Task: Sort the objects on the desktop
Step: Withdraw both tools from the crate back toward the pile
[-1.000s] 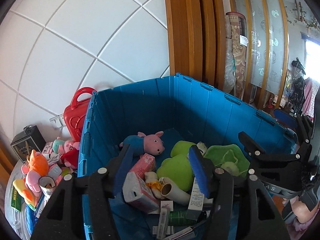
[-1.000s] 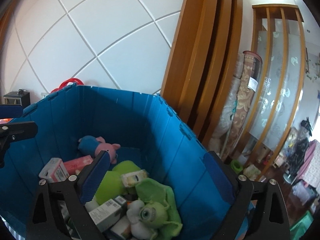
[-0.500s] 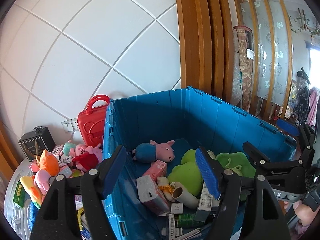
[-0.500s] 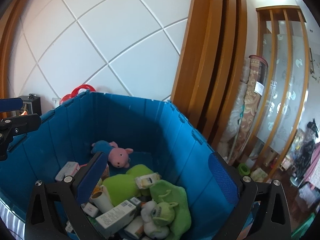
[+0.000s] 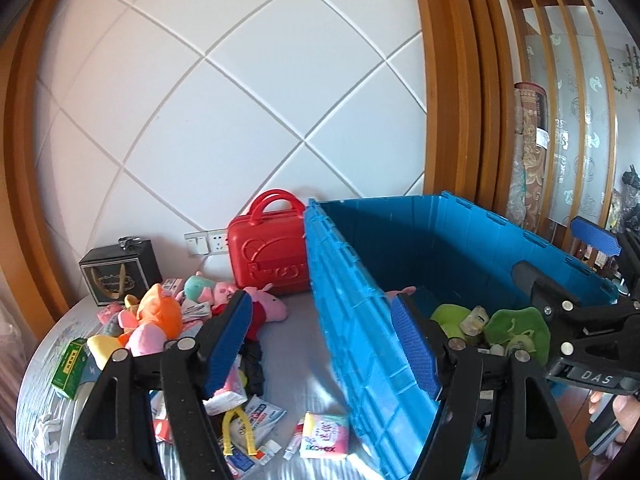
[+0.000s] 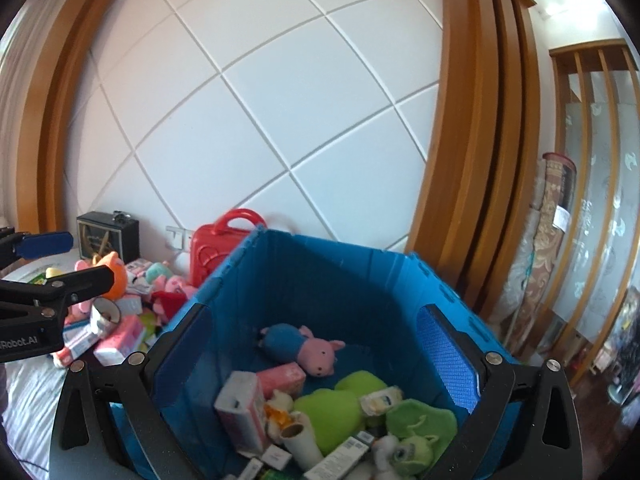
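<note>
Right wrist: blue crate (image 6: pixel 320 276) holds plush toys (image 6: pixel 304 346).

Plastic, plush and paper under my tongs

My left gripper (image 5: pixel 320 344) and right gripper (image 6: pixel 312 344) were matt black plastic with ribbed blue pads (image 5: pixel 226 336) and bright metal screws; the blue crate (image 5: pixel 360 320) was ribbed, slightly glossy plastic, and the red case (image 5: pixel 268 256) smooth, shiny plastic. The pig toy (image 6: pixel 302 346) and orange toy (image 5: pixel 158 314) were soft plush, the tissue pack (image 5: pixel 325 432) glossy film, the boxes (image 6: pixel 242 412) paper card, the tabletop cloth (image 5: pixel 296 360) woven grey, the wall trim (image 5: pixel 444 80) polished wood.
</note>
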`<control>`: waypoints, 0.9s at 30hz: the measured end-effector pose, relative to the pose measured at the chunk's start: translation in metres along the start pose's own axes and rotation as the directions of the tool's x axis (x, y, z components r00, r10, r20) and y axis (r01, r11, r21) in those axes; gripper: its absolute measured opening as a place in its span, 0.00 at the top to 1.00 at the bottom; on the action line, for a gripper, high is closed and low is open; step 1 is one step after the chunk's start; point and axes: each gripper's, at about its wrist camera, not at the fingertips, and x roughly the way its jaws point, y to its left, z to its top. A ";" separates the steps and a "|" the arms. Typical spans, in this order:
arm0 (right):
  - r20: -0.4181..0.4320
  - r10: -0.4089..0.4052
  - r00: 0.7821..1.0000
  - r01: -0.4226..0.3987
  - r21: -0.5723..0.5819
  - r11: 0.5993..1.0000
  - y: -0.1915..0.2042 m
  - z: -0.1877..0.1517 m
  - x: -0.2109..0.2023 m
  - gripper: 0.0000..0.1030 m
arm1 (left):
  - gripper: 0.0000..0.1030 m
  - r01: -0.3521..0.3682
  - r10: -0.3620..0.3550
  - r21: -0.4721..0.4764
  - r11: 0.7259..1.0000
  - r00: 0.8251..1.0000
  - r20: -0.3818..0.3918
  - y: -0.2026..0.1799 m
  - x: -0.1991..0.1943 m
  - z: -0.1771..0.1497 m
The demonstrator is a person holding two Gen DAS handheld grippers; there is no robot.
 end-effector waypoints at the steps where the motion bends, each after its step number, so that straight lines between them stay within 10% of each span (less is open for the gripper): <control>1: 0.006 0.014 1.000 -0.014 -0.009 1.000 0.014 0.004 -0.002 0.00 | 0.31 -0.013 0.013 -0.012 1.000 1.000 -0.004 0.015 -0.002 -0.003; 17: -0.143 0.135 0.980 -0.151 -0.103 0.983 0.250 0.018 0.024 0.00 | 0.31 -0.155 0.141 -0.073 0.985 0.976 -0.164 0.237 -0.023 -0.077; 27: -0.397 0.205 0.894 -0.239 -0.039 0.970 0.334 -0.031 0.090 0.00 | 0.31 -0.274 0.210 -0.173 0.946 0.925 -0.316 0.328 -0.015 -0.119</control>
